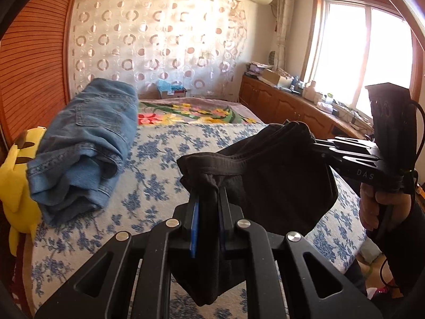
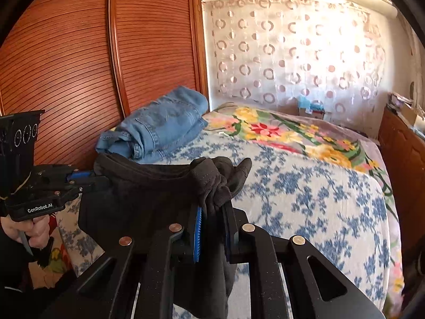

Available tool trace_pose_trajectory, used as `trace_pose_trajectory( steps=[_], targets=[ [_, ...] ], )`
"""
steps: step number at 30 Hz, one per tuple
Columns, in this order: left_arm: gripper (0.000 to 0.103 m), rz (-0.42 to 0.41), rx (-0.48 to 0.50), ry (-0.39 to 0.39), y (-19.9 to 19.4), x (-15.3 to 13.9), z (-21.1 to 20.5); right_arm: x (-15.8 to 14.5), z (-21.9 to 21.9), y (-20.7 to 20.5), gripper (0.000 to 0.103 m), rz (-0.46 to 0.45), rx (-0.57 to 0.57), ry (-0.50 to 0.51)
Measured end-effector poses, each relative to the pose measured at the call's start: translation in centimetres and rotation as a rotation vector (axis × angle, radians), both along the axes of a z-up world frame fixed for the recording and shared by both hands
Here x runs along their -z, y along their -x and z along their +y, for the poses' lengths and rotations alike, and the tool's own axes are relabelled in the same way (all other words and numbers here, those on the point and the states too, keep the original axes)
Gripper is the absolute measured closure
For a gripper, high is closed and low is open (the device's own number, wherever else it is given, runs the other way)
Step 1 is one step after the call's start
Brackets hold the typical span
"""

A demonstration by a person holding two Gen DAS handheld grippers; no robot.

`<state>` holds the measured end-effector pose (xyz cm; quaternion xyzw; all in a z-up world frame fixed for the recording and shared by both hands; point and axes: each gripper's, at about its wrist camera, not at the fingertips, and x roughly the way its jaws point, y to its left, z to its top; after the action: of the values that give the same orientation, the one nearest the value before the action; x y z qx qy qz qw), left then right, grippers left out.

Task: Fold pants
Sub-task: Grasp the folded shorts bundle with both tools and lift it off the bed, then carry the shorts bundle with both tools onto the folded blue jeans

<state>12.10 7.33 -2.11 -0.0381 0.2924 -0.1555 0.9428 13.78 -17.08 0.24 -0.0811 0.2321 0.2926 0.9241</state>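
Observation:
Black pants hang stretched in the air between my two grippers, above the bed. In the left wrist view my left gripper is shut on one bunched corner of the waistband, with cloth drooping between the blue pads. My right gripper, held by a hand, pinches the other end. In the right wrist view my right gripper is shut on a bunched corner of the black pants. My left gripper clamps the far corner at the left. The hanging lower part of the pants is hidden behind the grippers.
The bed has a white cover with blue flowers and a bright floral blanket at its head. Folded blue jeans lie at its left by a yellow plush toy and the wooden wardrobe. A cluttered wooden cabinet runs under the window.

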Motion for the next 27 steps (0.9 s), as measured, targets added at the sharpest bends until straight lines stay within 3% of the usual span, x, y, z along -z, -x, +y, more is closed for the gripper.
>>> trace_pose_trajectory(
  steps=[13,27],
  targets=[
    [0.090,-0.021,-0.077,0.006,-2.5,-0.2,2.8,-0.5,3.2,-5.5,0.090,-0.017,-0.061,0.010],
    [0.090,-0.078,-0.155,0.035,-6.6,-3.9,7.0,-5.8,8.0,-13.5,0.090,-0.082,-0.140,0.017]
  ],
)
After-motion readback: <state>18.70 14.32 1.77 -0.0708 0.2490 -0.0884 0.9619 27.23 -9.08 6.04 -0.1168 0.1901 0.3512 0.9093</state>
